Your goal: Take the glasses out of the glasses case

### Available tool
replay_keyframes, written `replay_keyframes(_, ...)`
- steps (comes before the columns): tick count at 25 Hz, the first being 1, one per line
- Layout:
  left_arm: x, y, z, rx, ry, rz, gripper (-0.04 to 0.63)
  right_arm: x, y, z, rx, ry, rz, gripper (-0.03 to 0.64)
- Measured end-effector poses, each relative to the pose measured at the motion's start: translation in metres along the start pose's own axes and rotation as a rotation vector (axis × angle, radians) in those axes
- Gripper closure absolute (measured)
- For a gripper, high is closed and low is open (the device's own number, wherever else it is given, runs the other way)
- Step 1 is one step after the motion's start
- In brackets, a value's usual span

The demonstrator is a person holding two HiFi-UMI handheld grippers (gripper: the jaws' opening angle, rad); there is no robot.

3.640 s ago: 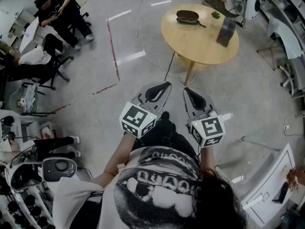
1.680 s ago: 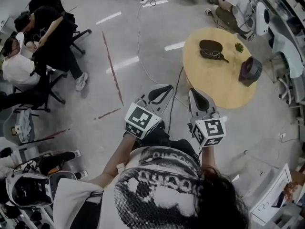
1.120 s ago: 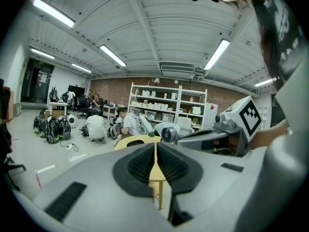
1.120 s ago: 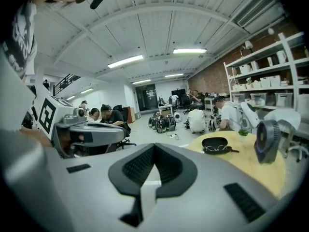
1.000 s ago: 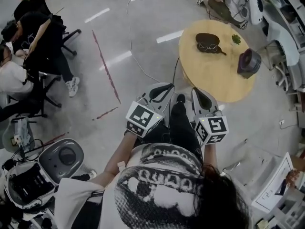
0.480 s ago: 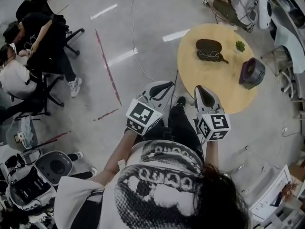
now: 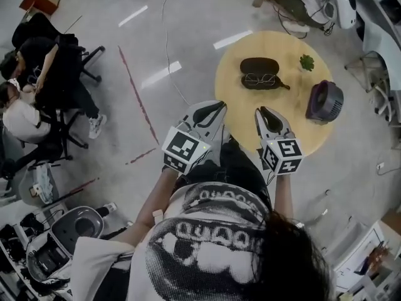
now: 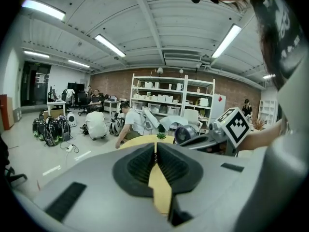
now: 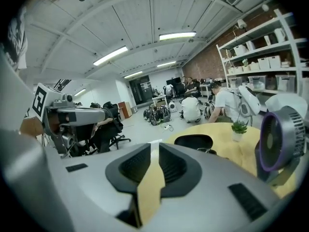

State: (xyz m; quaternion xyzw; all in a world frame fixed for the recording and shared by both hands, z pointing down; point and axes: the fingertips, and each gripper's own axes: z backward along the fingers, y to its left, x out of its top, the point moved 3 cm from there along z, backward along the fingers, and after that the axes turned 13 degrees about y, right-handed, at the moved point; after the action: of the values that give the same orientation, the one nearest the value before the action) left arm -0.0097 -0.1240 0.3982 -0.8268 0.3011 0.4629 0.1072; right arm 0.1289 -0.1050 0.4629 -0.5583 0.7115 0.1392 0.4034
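Round wooden surface (image 7: 276, 121) on open lab floor, glasses case (image 7: 259, 65) lying open on it, glasses (image 7: 260, 79) seemingly in case's near half, one temple poking out right of case. Purple fan (image 7: 324, 101) further right of case, small plant (image 7: 306, 62) right-behind it. Both grippers well short of case, nothing held: left gripper (image 8: 155, 146) jaws together, right gripper (image 9: 154, 146) jaws just been opening, only a narrow slit, empty. Likely step: approach. Close in low, open right wider before arrival, steady case with left, pinch frame at bridge, lift straight up, off lenses, clear of fan.
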Motion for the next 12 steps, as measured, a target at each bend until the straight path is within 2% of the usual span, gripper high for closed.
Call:
replay_keyframes(7,0.009,0.0,-0.03,0.001,0.044,0.003,0.574,0.002,-0.065,-0.023,-0.024,0.075,0.058,0.546)
replay_keyframes(12,0.008,-0.001,-0.045,0.005,0.068,0.008,0.574,0.008,-0.103,-0.049,-0.029,0.158,0.141,0.525)
